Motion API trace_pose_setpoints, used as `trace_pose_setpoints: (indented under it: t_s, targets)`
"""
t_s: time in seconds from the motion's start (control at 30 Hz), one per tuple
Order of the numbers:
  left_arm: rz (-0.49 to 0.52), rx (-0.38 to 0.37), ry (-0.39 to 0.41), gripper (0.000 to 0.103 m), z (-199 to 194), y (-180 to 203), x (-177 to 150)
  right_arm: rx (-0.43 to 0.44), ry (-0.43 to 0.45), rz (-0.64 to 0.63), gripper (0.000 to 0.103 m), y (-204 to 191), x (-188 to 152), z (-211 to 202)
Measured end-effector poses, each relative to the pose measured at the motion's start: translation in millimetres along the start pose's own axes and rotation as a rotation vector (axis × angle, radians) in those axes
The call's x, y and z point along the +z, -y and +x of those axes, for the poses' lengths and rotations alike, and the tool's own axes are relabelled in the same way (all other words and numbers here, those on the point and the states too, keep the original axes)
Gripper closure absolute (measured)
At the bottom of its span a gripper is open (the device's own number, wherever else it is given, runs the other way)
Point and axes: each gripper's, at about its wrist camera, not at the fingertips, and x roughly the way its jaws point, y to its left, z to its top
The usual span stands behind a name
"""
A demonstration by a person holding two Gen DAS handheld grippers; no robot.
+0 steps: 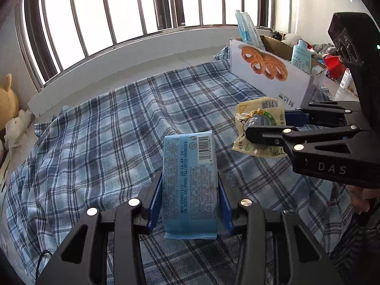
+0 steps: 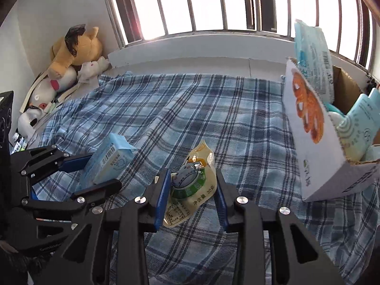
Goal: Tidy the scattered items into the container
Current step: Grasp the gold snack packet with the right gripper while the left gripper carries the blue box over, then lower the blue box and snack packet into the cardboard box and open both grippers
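Blue packet point(image 1: 190, 185) sits between the blue pads point(image 1: 155, 201) of the left gripper point(image 1: 190, 199), barcode side up. Both pads press its long sides; the packet is clamped and appears raised off the blanket point(image 1: 95, 130), its far end pointing toward the window point(image 1: 118, 7). From the right wrist view the same packet point(image 2: 106, 163) shows at the left, held in the left gripper point(image 2: 92, 171), tilted with its folded end up.

Yellow pouch point(image 2: 190, 185) with a green band lies between the fingers of the right gripper point(image 2: 192, 194). Left pad point(image 2: 163, 199) touches the pouch edge; the right pad sits just beside the other edge. Jaws are closed in on the pouch. In the left wrist view the pouch point(image 1: 261, 128) is crumpled between the right gripper's point(image 1: 268, 125) two fingers, above the blanket.

Cardboard box point(image 2: 308, 128), white outside with a pretzel picture, stands on the blanket to the right of both grippers, near the pouch. It already holds several pale blue packets point(image 2: 313, 57), one sticking up above the rim.

Blanket is blue plaid, wrinkled. Stuffed toys point(image 2: 71, 54) lie in the far left corner under the barred window.
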Motion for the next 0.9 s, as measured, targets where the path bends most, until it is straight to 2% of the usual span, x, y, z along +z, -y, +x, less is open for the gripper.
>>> trace_pose_setpoints:
  t_s: [0.17, 0.33, 0.47, 0.63, 0.73, 0.9]
  targets:
    - [0.017, -0.049, 0.041, 0.059, -17.1, 26.9, 32.0, -0.025, 0.051, 0.049, 0.07, 31.4, 18.8, -39.5]
    - [0.025, -0.091, 0.122, 0.059, -26.9, 61.1, 84.8, -0.121, 0.114, 0.068, 0.07, 72.1, 47.8, -73.0]
    - [0.045, -0.142, 0.158, 0.059, -14.2, 101.1, 131.3, -0.201, 0.141, 0.111, 0.07, 116.4, 82.2, -87.5]
    - [0.051, -0.21, 0.143, 0.059, 18.4, 141.1, 170.4, -0.231, 0.098, 0.14, 0.069, 163.1, 114.7, -76.0]
    - [0.053, -0.215, 0.127, 0.059, 39.2, 153.6, 177.7, -0.169, 0.05, 0.155, 0.069, 181.1, 122.2, -57.8]
    - [-0.001, -0.196, 0.095, 0.059, 70.6, 148.0, 175.2, -0.151, 0.018, 0.175, 0.07, 193.5, 113.7, -38.5]
